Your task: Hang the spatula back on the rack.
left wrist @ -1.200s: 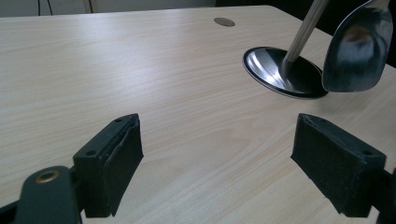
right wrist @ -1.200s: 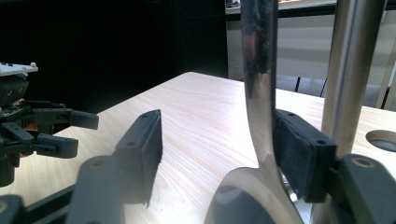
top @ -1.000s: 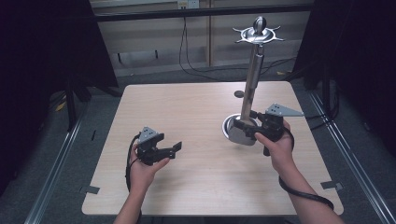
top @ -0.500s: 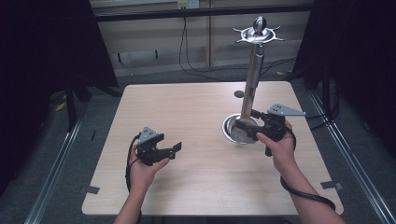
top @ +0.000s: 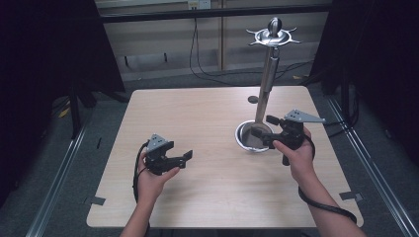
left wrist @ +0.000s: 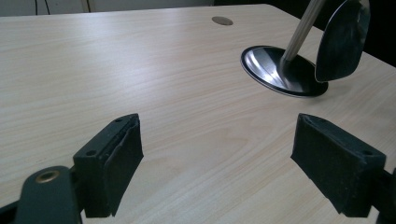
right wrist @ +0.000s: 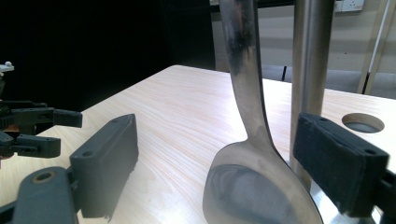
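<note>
Right gripper view puts your right gripper (right wrist: 217,163) with its jaws spread wide and a hanging spoon (right wrist: 252,154) between them: the bowl of the spoon fills the lower middle, its handle rises out of the top, and neither pad touches it. Just behind the far pad stands the stand's upright metal post (right wrist: 310,70), close enough that the pad looks nearly against it. Beyond, on the wooden table (right wrist: 177,102), sits a round hole (right wrist: 363,122), and your other tool shows small at the far left.

From the high view, your right gripper (top: 269,133) sits at the foot of the utensil stand (top: 269,69), over its round steel base (top: 243,136), with the crown of hooks high above. Your left gripper (top: 178,158) hovers well apart over bare table (top: 197,108).

Left gripper view shows your left gripper (left wrist: 217,154) wide open too, holding nothing, facing the steel base (left wrist: 266,63) and the spoon's bowl (left wrist: 341,39) hanging over it.

You seem to be at the approach-to-grasp step on the spoon. The next move probably calls for closing the right jaws squarely on the spoon's neck without pinching the post, then lifting up to free it from its hook; watch for the spoon swinging.
</note>
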Motion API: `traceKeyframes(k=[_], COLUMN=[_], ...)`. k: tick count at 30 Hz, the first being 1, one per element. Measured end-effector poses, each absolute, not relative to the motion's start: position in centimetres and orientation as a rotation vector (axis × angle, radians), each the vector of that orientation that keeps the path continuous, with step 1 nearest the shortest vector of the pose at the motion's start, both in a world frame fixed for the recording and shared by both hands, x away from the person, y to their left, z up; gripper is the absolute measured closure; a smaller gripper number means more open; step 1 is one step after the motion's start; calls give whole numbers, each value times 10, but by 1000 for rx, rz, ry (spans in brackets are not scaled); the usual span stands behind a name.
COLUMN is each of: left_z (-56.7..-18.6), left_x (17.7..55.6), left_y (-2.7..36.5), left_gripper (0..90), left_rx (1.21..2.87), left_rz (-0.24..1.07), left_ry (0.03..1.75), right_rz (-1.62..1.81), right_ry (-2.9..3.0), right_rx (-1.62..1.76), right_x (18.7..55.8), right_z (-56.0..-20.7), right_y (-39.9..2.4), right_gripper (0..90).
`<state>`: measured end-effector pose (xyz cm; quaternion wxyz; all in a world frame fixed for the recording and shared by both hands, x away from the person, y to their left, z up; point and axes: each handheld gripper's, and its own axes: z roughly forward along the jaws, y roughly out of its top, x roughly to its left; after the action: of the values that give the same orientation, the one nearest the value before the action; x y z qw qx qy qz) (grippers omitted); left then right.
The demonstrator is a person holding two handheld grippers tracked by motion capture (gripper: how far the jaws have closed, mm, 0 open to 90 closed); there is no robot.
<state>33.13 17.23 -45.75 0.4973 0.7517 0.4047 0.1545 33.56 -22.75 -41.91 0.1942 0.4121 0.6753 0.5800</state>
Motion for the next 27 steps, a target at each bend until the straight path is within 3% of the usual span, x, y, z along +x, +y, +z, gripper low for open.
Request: traceKeyframes(k=[14,27], left_z=[-458,-460], left_x=[333,334], left_y=[172,172], left_gripper=[145,96], left_rx=[1827,1835], left_rz=[378,364], left_ry=[978,992], right_rz=[1564,1517], right_ry=[1940,2019], right_rx=[1139,1073], right_x=[328,315], right_z=[-423,-426], right_y=[-228,-232], right_gripper=[41,31])
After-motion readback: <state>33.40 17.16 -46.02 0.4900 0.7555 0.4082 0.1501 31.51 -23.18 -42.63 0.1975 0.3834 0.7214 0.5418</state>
